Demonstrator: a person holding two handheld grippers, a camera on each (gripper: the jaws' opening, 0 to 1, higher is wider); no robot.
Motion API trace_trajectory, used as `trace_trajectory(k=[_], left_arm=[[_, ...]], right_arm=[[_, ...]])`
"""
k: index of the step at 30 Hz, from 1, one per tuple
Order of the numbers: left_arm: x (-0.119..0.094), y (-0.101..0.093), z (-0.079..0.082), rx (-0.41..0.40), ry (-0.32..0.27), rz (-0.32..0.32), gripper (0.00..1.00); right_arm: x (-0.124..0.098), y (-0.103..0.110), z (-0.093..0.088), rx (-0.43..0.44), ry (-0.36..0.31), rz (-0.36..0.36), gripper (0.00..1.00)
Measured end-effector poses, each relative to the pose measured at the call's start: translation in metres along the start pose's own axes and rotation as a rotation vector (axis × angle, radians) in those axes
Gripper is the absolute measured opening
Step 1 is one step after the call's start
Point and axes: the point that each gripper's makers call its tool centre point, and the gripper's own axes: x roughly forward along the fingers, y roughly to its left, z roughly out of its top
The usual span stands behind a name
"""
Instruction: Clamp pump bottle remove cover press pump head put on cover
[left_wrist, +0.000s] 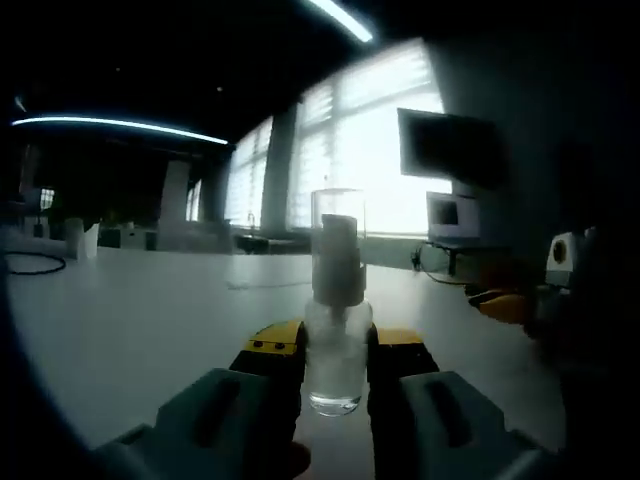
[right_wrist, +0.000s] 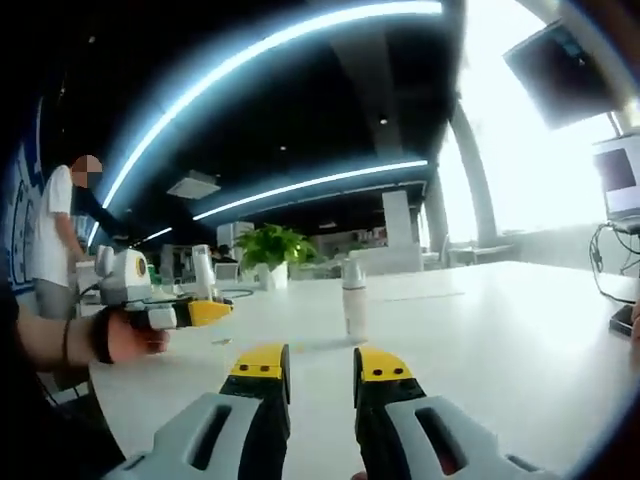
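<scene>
Clear plastic pump bottle is seen upright on the white counter, between the left claw jaws, apparently clamped; contact is judged, not certain. The transparent cover is not yet removed. The right claw is held released, near the bottle. Cover removal, pressing and recapping are left.

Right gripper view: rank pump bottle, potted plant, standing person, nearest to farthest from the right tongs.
1. Pump bottle, straight ahead on the white table.
2. Potted plant, behind it, slightly left.
3. Standing person, far left; too close to call against the plant.
</scene>
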Motion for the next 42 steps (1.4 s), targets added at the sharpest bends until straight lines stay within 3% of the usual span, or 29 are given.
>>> trace_trajectory(k=[15,20,25,32,37,42], left_arm=[[0.044,0.042,0.014,-0.011,-0.054,0.161,0.15],[0.054,0.054,0.017,0.02,-0.072,0.211,0.15],[0.068,0.058,0.015,-0.007,-0.065,0.205,0.15],[0.083,0.07,0.007,0.046,-0.044,0.238,0.15],[0.086,0.069,0.0,0.025,-0.04,0.244,0.15],[0.097,0.073,-0.008,0.069,0.002,0.262,0.15]], right_arm=[[0.0,0.0,0.001,0.048,-0.002,0.002,0.18],[0.0,0.001,0.0,0.052,0.001,0.004,0.18],[0.0,0.001,-0.001,0.045,0.005,0.004,0.18],[-0.001,0.002,-0.001,0.044,0.006,-0.002,0.17],[-0.001,-0.001,-0.001,0.043,0.004,-0.006,0.16],[-0.001,-0.003,-0.002,0.041,0.006,-0.011,0.15]])
